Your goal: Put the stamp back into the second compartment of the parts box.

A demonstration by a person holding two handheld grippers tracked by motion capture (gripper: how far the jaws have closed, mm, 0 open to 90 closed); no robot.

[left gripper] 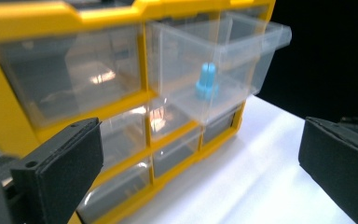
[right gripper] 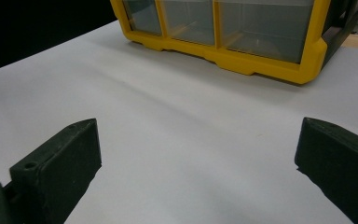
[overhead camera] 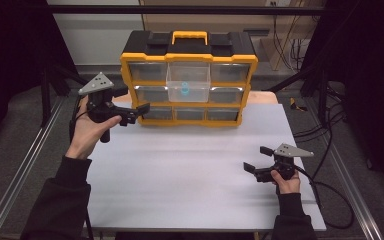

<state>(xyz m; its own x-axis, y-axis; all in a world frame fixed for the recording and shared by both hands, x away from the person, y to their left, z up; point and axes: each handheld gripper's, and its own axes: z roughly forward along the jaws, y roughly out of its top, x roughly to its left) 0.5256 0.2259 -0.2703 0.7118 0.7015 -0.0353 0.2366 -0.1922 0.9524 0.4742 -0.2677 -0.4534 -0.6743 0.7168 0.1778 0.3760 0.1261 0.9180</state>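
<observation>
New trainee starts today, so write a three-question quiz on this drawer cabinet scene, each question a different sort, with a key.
1. True or false: the middle drawer of the top row of the yellow cabinet is pulled out.
2. What lies in that drawer? A) a blue part B) a red screw C) nothing
3. Fill in: the jaws of the left gripper stand ____, with nothing between them.

Key
1. True; it sticks out in front of its neighbours.
2. A; the small blue part stands on the drawer floor.
3. Open; the right gripper, low over the white table, is open too.
</observation>
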